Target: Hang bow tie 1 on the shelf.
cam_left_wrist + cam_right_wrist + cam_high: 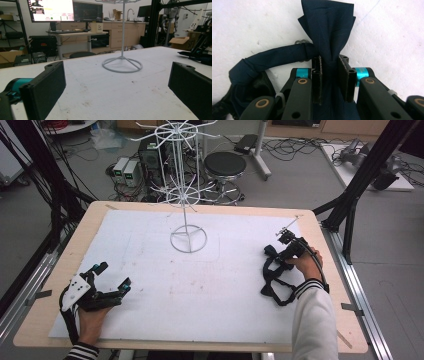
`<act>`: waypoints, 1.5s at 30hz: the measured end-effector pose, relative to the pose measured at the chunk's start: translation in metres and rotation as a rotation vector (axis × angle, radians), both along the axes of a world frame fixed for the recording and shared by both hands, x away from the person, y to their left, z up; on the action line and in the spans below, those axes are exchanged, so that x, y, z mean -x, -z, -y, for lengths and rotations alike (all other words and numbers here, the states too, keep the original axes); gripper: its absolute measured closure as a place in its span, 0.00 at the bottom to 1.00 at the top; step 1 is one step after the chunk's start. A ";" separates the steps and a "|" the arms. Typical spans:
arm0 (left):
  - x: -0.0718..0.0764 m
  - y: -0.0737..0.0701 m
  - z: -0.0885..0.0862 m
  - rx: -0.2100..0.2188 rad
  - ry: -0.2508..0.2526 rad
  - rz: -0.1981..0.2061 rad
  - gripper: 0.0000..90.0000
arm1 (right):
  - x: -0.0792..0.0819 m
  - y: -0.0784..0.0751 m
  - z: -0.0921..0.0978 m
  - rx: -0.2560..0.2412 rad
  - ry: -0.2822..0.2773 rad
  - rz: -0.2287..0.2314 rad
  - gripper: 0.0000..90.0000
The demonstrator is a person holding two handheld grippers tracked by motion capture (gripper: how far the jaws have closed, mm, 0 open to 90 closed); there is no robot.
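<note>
Two grippers on my feed. Right gripper [329,80] has its jaws pinched tight on the dark blue bow tie [328,27], fabric bunched btwn the pads; the tie sits at the right side of the white mat [200,285], strap trailing toward the person. From above I can't make out its shape. Left gripper [117,87] rests wide apart, nothing in it, near the front-left corner. Wire rack [186,195] top is cut off.
</note>
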State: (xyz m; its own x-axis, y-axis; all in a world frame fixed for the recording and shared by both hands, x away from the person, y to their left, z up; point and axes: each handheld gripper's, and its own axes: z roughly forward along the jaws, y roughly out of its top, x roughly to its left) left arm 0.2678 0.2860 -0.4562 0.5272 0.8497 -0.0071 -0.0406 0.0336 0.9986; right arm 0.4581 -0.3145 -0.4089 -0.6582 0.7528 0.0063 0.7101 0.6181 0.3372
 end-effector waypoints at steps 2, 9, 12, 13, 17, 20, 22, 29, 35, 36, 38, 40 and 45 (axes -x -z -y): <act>0.000 0.000 0.000 0.000 0.000 0.000 0.02 | 0.000 -0.001 0.000 -0.006 -0.003 0.001 0.84; 0.000 0.000 0.000 0.000 0.001 0.000 0.02 | 0.003 -0.006 -0.002 -0.086 -0.002 0.029 0.84; 0.000 0.000 0.000 0.000 0.001 -0.001 0.02 | 0.004 -0.010 -0.003 -0.127 -0.005 0.043 0.84; 0.000 0.000 0.000 0.000 0.001 0.000 0.02 | 0.004 -0.011 -0.003 -0.139 -0.008 0.049 0.84; 0.000 0.000 0.000 0.000 0.000 -0.001 0.02 | 0.006 -0.016 -0.002 -0.181 -0.014 0.064 0.84; 0.000 0.000 0.000 0.000 0.001 -0.001 0.02 | 0.008 -0.019 -0.003 -0.210 -0.018 0.068 0.84; 0.000 0.000 0.000 0.000 0.000 0.000 0.02 | 0.008 -0.020 -0.003 -0.221 -0.022 0.077 0.84; 0.000 0.000 0.000 0.002 0.001 0.000 0.02 | 0.010 -0.025 -0.005 -0.289 -0.047 0.113 0.84; 0.000 0.000 0.000 0.002 0.001 0.000 0.02 | 0.013 -0.031 -0.008 -0.358 -0.061 0.164 0.84; 0.000 0.000 0.000 0.002 0.001 0.000 0.02 | 0.013 -0.033 -0.009 -0.370 -0.061 0.172 0.84; 0.000 0.000 0.000 0.001 0.002 -0.001 0.02 | 0.014 -0.036 -0.010 -0.386 -0.071 0.188 0.84; 0.000 0.000 0.000 0.000 0.002 -0.002 0.02 | 0.016 -0.038 -0.012 -0.404 -0.079 0.206 0.84; 0.000 0.000 0.000 0.001 0.001 0.000 0.02 | 0.019 -0.044 -0.014 -0.477 -0.083 0.236 0.84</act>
